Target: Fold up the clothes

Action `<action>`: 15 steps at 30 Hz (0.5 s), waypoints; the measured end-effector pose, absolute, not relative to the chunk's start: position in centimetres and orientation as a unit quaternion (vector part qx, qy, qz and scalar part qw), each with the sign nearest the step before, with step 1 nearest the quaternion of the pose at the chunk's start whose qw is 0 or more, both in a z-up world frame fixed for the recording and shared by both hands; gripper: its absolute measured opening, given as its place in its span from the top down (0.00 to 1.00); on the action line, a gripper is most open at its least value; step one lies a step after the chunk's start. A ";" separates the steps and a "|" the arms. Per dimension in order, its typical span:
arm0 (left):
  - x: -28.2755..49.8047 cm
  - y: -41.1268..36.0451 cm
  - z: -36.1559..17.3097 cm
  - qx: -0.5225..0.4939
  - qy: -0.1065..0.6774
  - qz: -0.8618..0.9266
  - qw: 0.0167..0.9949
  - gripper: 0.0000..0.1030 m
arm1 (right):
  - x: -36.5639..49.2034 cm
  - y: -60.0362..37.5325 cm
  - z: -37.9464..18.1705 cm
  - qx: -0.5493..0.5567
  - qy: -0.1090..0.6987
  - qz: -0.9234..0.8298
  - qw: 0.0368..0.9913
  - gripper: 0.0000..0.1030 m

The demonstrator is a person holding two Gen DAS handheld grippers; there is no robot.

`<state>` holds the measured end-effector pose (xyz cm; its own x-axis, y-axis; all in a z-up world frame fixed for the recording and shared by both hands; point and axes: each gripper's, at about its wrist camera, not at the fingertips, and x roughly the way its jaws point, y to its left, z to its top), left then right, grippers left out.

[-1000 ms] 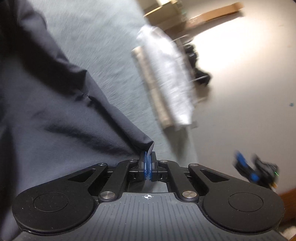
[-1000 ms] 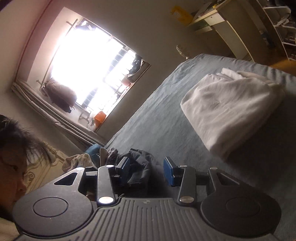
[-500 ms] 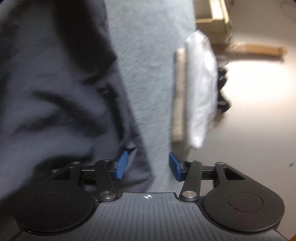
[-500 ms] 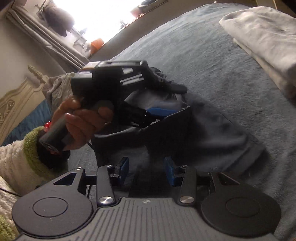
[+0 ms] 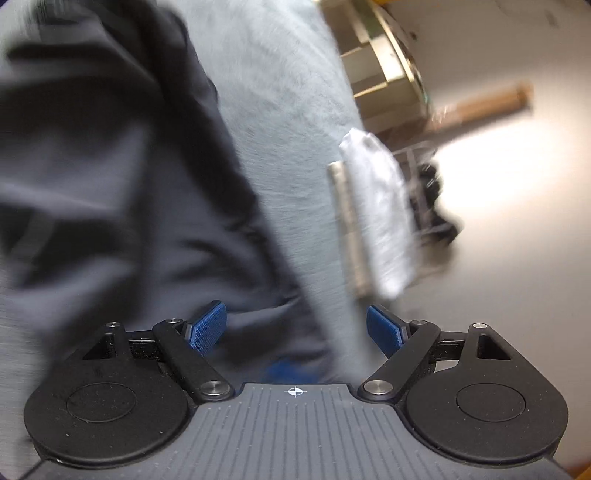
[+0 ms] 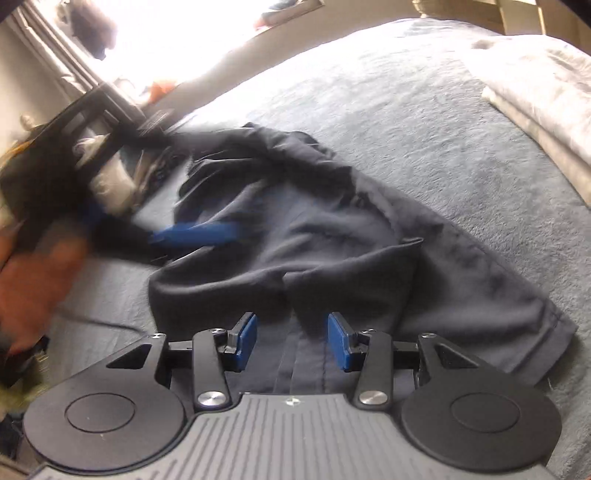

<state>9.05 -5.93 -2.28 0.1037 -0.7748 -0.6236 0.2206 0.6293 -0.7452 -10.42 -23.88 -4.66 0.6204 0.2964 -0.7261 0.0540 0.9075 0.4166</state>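
A grey-blue bed [image 6: 424, 122] is carrying everything here. At the far right of the right wrist view, a folded white stack [image 6: 546, 110] is lying on the bed, well apart from the dark clothing; in the left wrist view the same white stack [image 5: 380, 218] is showing at the right, near the edge of the bed, with pale wooden furniture [image 5: 380, 62] behind it. At the far left of the right wrist view a bright window [image 6: 177, 33] is shining, and a blurred hand [image 6: 33, 273] is holding the left tongs [image 6: 195, 234], so this side is hard to read. Nothing is standing between the right tongs [image 6: 291, 341] and the cloth.

The dark navy garment [image 6: 306, 251] is lying crumpled in the middle of the bed, with many folds, and one hemmed end is spreading toward the near right. A seam is running under the right tongs. In the left wrist view the garment [image 5: 110, 177] is filling the left half, blurred.

The left tongs [image 5: 295, 328] are released, with the blue pads [image 5: 207, 326] wide apart, just over the edge of the garment and gripping nothing. The right tongs are also released, and the blue pads [image 6: 245, 339] are hanging on both sides of a fold of the garment, very close above it; I cannot tell if they are touching the cloth.
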 end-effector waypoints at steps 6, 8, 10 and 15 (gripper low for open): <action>2.9 -2.9 -2.3 -0.097 0.546 -0.383 0.739 0.19 | -8.6 -21.0 -5.0 0.123 0.441 0.041 0.888 0.55; 0.7 -2.6 -2.5 -0.066 0.531 -0.413 0.737 0.19 | -8.0 -20.0 -5.2 0.096 0.445 0.032 0.890 0.55; -1.6 -3.0 -2.8 -0.028 0.513 -0.441 0.736 0.19 | -7.4 -19.0 -5.3 0.069 0.447 0.023 0.892 0.55; -5.8 -5.7 -3.9 0.091 0.465 -0.478 0.740 0.22 | -6.3 -17.9 -5.9 0.043 0.458 0.006 0.888 0.55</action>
<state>-5.78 -5.69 -3.92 0.1104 -0.6227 -0.7746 0.7917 0.5263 -0.3102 -6.31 -17.94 -5.91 0.5800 0.0493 -0.8131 0.0288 0.9963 0.0810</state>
